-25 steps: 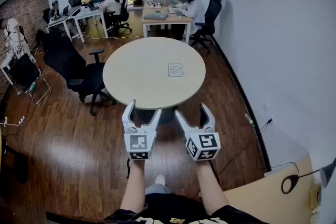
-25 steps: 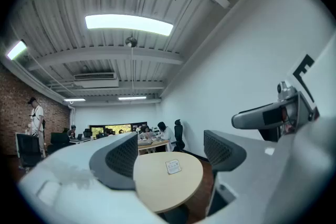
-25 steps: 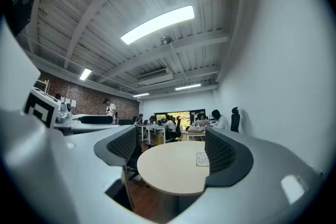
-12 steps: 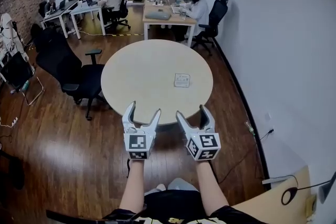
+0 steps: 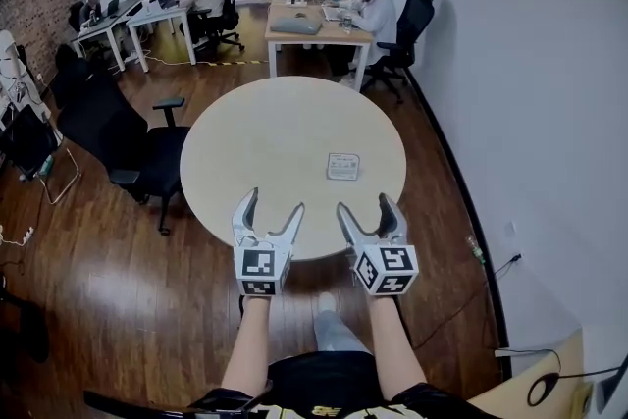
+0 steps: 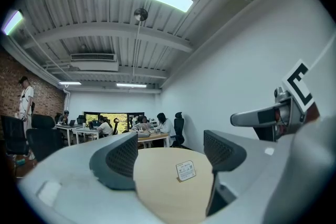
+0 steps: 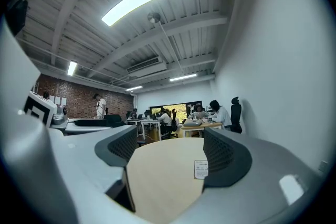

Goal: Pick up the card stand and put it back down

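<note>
A small white card stand (image 5: 343,166) is upright on the right part of the round beige table (image 5: 265,152). It shows too in the left gripper view as the card stand (image 6: 186,170) and in the right gripper view as the card stand (image 7: 201,169), partly behind a jaw. My left gripper (image 5: 268,208) hangs open over the table's near edge, nothing between its jaws. To its right, my right gripper (image 5: 367,210) is open and empty as well, just short of the stand.
A black office chair (image 5: 128,137) stands left of the table. A white wall (image 5: 530,93) runs along the right. Desks with seated people (image 5: 373,10) fill the far end. Wooden floor (image 5: 118,280) surrounds the table.
The table and card stand have come closer in the head view; both grippers now reach over the table's near edge. Both stay open.
</note>
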Demonstrator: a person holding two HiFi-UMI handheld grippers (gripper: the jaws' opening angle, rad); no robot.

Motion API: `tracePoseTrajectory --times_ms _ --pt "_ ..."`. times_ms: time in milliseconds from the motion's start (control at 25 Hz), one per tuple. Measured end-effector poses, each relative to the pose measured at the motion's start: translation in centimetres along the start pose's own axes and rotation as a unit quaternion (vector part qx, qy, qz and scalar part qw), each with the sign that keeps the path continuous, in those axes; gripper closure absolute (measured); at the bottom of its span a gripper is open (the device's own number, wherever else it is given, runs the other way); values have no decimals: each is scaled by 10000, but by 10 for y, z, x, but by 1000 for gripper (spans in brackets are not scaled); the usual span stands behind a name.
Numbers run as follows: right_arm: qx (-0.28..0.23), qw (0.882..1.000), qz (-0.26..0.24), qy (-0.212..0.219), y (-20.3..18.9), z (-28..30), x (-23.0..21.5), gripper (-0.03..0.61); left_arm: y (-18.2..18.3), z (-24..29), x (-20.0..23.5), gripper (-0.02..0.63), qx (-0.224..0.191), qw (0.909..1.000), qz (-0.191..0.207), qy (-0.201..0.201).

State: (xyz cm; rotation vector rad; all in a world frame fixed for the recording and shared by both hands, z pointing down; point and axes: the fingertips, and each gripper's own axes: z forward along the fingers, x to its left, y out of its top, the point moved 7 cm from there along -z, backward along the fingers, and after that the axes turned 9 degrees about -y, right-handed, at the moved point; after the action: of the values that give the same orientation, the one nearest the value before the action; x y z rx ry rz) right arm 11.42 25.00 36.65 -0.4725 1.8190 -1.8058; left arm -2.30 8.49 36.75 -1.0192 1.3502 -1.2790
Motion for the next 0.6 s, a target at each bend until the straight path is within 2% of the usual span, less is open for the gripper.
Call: tracePoseTrajectory --times_ms 160,360,600 --pt "-88 9999 -42 103 17 46 -25 186 15 51 13 222 -105 9999 37 46" --pt "-146 9997 27 177 33 106 -60 186 24 120 24 222 -38 9999 135 -16" --pt "-215 9983 1 538 43 164 -85 186 35 178 36 225 -95 9996 232 86"
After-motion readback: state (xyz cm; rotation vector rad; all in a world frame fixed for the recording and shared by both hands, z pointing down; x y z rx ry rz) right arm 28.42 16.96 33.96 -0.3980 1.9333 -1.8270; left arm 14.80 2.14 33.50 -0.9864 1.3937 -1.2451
